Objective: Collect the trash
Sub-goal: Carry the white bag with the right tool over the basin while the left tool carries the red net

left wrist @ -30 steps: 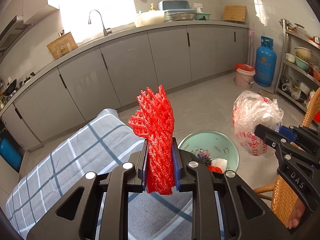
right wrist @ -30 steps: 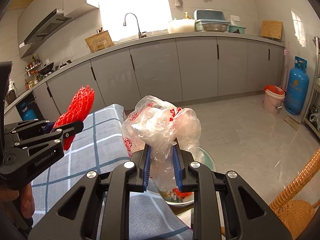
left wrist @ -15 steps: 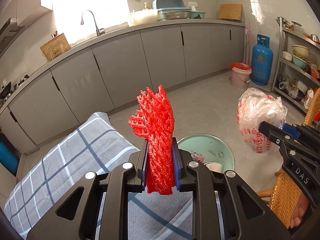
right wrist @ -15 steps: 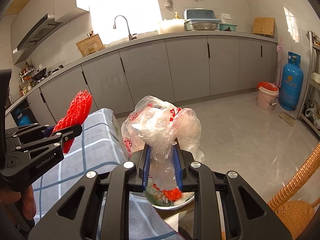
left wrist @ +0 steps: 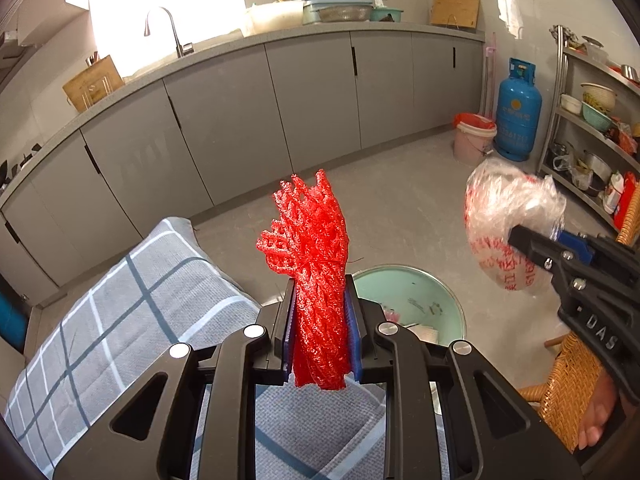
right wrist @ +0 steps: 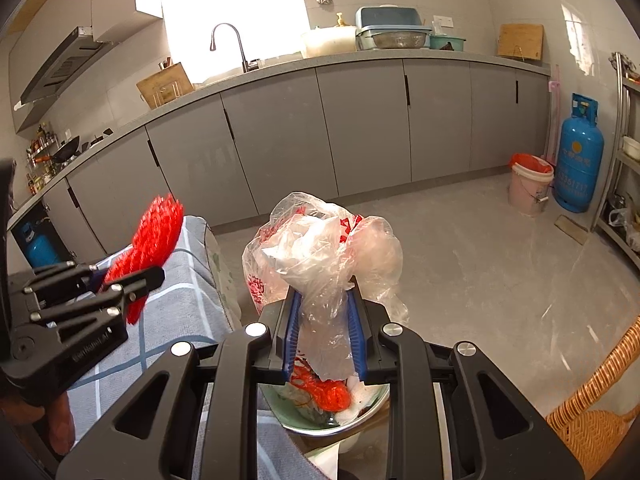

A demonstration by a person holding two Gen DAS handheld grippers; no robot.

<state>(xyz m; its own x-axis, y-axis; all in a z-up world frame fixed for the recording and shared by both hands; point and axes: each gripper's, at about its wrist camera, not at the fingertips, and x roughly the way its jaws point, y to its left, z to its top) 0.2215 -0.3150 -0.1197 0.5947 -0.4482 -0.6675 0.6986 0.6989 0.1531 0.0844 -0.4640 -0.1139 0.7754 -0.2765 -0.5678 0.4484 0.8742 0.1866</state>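
I note my left gripper [left wrist: 320, 336] pinching a bunched red mesh net [left wrist: 314, 264], its blue pads pressed against both sides; the net stands upright above the jaws. My right gripper [right wrist: 324, 332] clamps a crumpled clear plastic bag [right wrist: 320, 252] with red print, likewise between its pads. Both loads sit above the far edge of the grey checked cloth [left wrist: 132, 304]. The pale green basin [left wrist: 420, 296] lies just below and ahead, already containing red netting and white scraps. A wicker chair [right wrist: 592, 424] stands on the right.

Left gripper [left wrist: 320, 316], right gripper [right wrist: 325, 330]: both clamped, angled downward.
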